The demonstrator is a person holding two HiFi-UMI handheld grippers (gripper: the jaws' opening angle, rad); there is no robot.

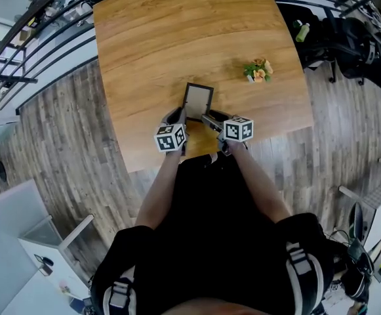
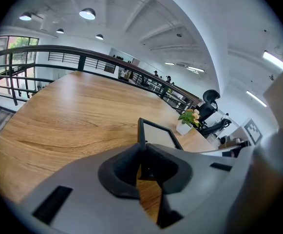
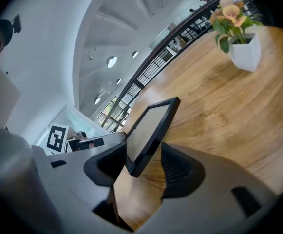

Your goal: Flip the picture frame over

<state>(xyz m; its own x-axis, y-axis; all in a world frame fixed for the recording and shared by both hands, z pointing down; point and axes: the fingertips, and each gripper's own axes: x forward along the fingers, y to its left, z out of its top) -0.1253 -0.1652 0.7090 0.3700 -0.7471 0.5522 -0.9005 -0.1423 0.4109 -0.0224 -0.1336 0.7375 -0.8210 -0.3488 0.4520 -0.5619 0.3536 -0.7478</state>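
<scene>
The picture frame (image 1: 197, 101) sits near the table's (image 1: 177, 38) front edge, just in front of the person, with a gripper at each of its near corners. From the head view it is a small dark rectangle with a pale centre. That view shows both marker cubes and the forearms behind them, but not how the jaws stand.

The left gripper view fills that in. The left gripper (image 2: 141, 149) has its jaws drawn close together, pinching the thin black edge of the frame (image 2: 157, 132), which rises out of the jaws with its pale face turned to the right. Behind it are a small potted plant (image 2: 187, 119), a long stretch of bare table (image 2: 68, 116) and a dark railing (image 2: 83, 58) along the table's far side.

The right gripper view shows the same frame (image 3: 148, 130) from the other side, tilted, with its lower corner hanging between the jaws of the right gripper (image 3: 142, 164) and clear of the wood below. These jaws are spread wider than the frame is thick. A strip of table (image 3: 219, 111) shows between the frame and the right-hand pad, so the frame stands between them without being squeezed. This view alone catches the left gripper's marker cube (image 3: 57, 137) beyond the frame. It also brings the plant (image 3: 235, 21) up close, with orange flowers in a white pot.

In the head view the plant (image 1: 258, 70) stands well apart from the frame, toward the table's right edge, and grey plank floor (image 1: 65, 130) surrounds the table.
</scene>
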